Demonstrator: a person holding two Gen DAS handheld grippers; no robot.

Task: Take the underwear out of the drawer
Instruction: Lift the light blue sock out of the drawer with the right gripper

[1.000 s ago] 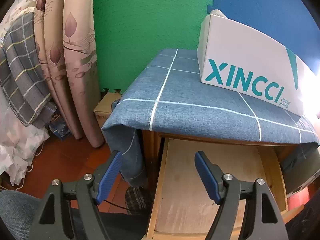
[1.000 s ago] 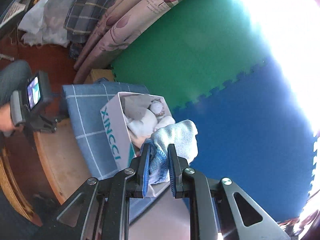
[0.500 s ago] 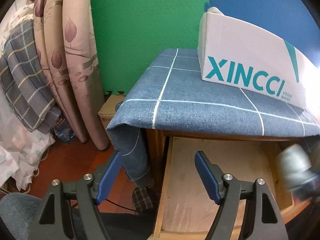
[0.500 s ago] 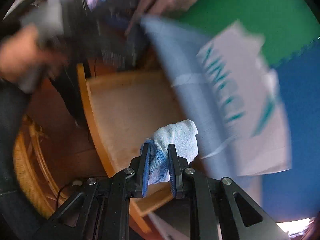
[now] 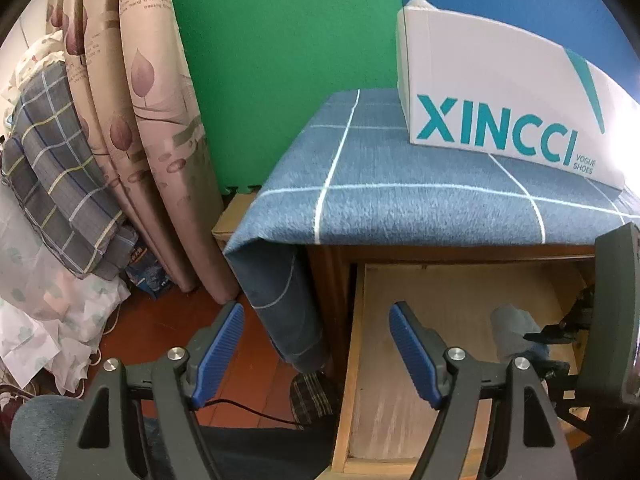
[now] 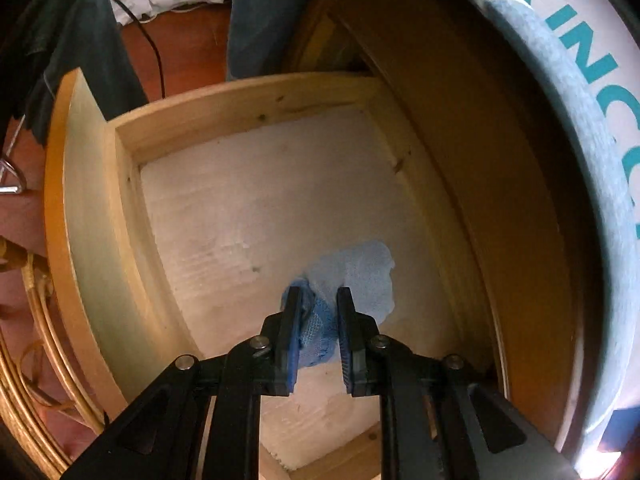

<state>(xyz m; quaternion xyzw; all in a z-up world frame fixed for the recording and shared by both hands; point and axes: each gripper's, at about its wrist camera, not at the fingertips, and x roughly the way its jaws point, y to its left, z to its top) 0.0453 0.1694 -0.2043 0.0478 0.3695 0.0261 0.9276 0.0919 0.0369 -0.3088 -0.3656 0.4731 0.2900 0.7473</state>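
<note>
The wooden drawer [image 6: 240, 100] stands pulled out, its pale bottom bare. My right gripper [image 6: 318, 296] points down into it, shut on a light blue piece of underwear [image 6: 360, 276] that hangs just above the drawer bottom near the right side. In the left wrist view the drawer [image 5: 440, 292] shows below the cabinet top, with the underwear [image 5: 512, 332] and the right gripper [image 5: 540, 336] coming in from the right. My left gripper [image 5: 316, 312] is open and holds nothing, hovering in front of the drawer's left corner.
A white XINCCI shoe box [image 5: 500, 92] sits on the blue checked cloth [image 5: 380, 184] covering the cabinet. Leaf-print rolled mats [image 5: 140, 120] and a plaid blanket [image 5: 60, 184] lean at the left. A rattan piece [image 6: 24, 320] stands beside the drawer front.
The right gripper has dropped from above the shoe box down into the open drawer, still gripping the blue underwear. The left gripper has barely shifted, only tilting a little.
</note>
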